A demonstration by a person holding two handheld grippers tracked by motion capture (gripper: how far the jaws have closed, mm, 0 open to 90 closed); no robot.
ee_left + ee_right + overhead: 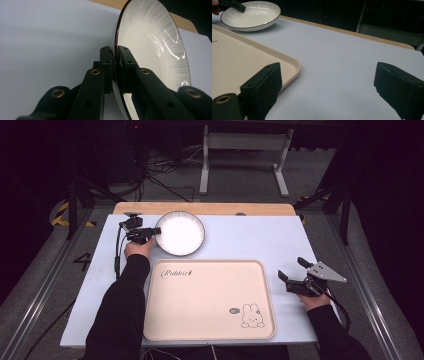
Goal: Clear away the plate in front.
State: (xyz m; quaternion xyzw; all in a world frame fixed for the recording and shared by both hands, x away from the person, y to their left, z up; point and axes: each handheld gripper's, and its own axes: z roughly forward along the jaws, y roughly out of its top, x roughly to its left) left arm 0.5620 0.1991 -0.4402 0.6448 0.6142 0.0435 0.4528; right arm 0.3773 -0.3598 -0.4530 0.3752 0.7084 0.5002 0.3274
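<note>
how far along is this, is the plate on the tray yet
Not yet. Done: the left claw is shut on the rim of the white plate. In hand: the plate sits on the table beyond the tray. Left, probably: moving it onto the bare tray. The right claw waits open beside it.

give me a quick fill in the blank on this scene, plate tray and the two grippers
1. The left gripper is clamped on the rim of the white ____.
2. The right gripper hangs beside the tray with its jaws ____.
3. The beige tray has a drawing of a ____ in one corner.
4. The plate sits on the blue table, ____ the tray.

Missing words: plate; open; rabbit; outside
</note>
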